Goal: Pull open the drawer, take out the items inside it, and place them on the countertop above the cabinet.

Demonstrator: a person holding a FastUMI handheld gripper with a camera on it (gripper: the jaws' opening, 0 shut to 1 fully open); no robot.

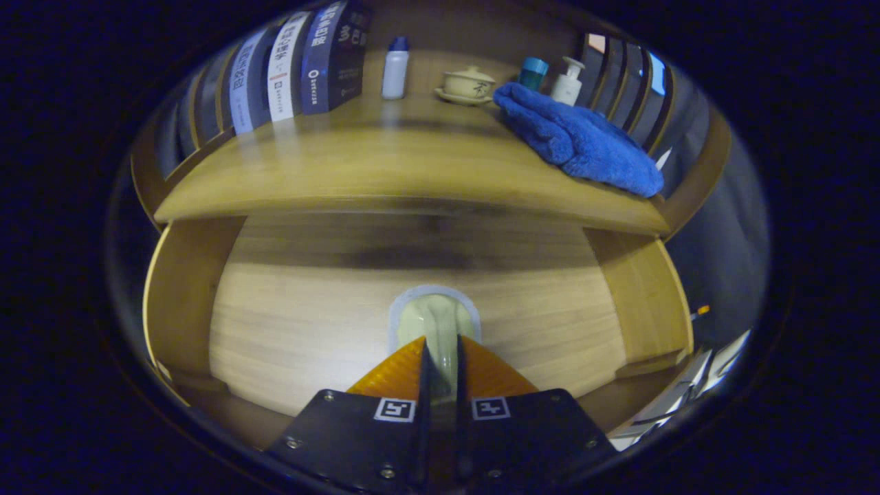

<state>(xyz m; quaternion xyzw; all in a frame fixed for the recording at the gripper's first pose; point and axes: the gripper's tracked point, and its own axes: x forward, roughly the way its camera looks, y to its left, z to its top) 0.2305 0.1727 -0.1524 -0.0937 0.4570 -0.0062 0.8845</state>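
Observation:
The wooden drawer stands pulled open below the countertop, and I look down onto its bare floor between its side walls. A pale green item with a grey-blue rim sticks out forward from between my fingers, over the drawer floor. My gripper is shut on this item, with both fingers pressed against its near end. The part of it behind the fingertips is hidden.
On the countertop a row of books stands at the back left. A white bottle, a lidded tea cup on a saucer and a pump bottle stand behind. A folded blue towel lies to the right.

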